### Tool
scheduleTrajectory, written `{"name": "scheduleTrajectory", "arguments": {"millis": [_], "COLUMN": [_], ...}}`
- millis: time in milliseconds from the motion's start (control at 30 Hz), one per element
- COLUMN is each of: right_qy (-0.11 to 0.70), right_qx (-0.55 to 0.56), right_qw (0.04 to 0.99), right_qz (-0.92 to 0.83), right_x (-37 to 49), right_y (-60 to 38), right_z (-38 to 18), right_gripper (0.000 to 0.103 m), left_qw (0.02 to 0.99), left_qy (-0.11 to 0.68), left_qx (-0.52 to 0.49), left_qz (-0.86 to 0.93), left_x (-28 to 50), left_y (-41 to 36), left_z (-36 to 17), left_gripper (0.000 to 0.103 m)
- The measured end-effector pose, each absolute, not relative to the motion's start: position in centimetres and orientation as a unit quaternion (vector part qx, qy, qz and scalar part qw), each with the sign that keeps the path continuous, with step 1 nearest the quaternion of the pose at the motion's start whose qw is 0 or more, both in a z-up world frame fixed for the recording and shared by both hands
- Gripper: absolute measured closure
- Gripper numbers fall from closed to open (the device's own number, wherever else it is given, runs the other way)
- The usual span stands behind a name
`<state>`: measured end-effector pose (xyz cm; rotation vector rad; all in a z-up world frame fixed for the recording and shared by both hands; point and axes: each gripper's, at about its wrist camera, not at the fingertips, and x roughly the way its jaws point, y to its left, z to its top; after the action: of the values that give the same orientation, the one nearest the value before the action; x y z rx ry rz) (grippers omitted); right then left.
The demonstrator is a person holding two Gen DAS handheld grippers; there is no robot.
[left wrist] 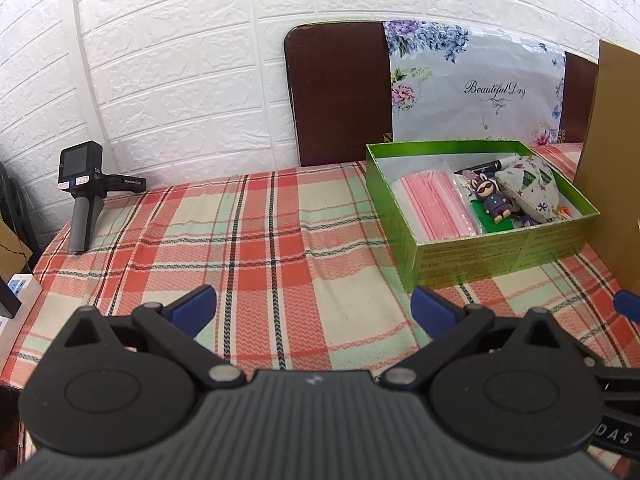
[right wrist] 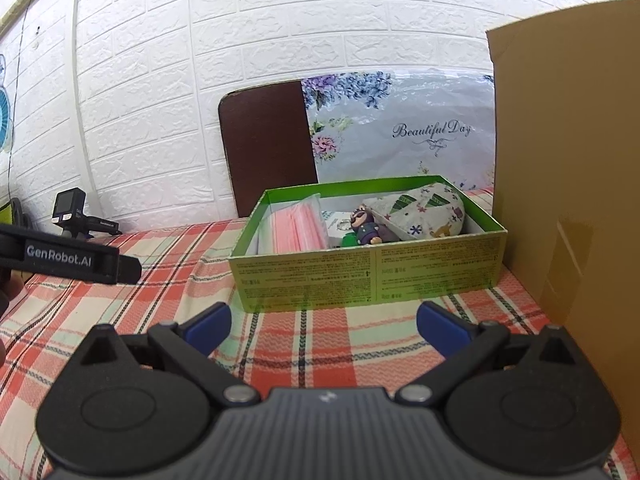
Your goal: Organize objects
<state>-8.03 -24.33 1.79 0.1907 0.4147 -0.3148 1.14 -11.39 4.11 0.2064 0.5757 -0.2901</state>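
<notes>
A green open box [left wrist: 500, 254] [right wrist: 360, 276] stands on the plaid tablecloth [left wrist: 260, 240] at the right. Inside lie a pack of pink-striped zip bags [left wrist: 434, 204] [right wrist: 298, 228], a purple bunny figure [left wrist: 494, 198] [right wrist: 366, 226], a white patterned pouch [left wrist: 530, 184] [right wrist: 424, 214] and a black pen [left wrist: 486, 167]. My left gripper [left wrist: 314, 308] is open and empty, low over the cloth left of the box. My right gripper [right wrist: 324, 324] is open and empty, just in front of the box's near wall.
A black handheld camera [left wrist: 82, 188] [right wrist: 70, 210] stands at the table's far left. A brown board with a floral "Beautiful Day" sheet [left wrist: 476, 84] [right wrist: 400, 132] leans on the white brick wall. A cardboard box [right wrist: 572, 180] rises at the right.
</notes>
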Motion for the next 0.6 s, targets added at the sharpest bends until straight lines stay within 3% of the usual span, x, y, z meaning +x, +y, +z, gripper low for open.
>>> {"name": "scheduleTrajectory", "arguments": {"millis": [200,600], "right_qy": [0.187,0.188], "right_qx": [0.079,0.077], "right_qw": [0.967,0.968], "right_qz": [-0.156,-0.147], "right_x": [-8.5,-7.5], "right_y": [-23.9,-24.0], "right_z": [2.2,2.2], "right_gripper": [0.000,0.000], "left_qw": [0.954,0.947], "left_qy": [0.253,0.286], "left_qx": [0.118,0.111], "left_qz": [-0.107,-0.099], "left_x": [0.6,1.8], "left_y": [-11.2,-11.0], "left_z": [4.6,4.1], "left_gripper": [0.000,0.000]}}
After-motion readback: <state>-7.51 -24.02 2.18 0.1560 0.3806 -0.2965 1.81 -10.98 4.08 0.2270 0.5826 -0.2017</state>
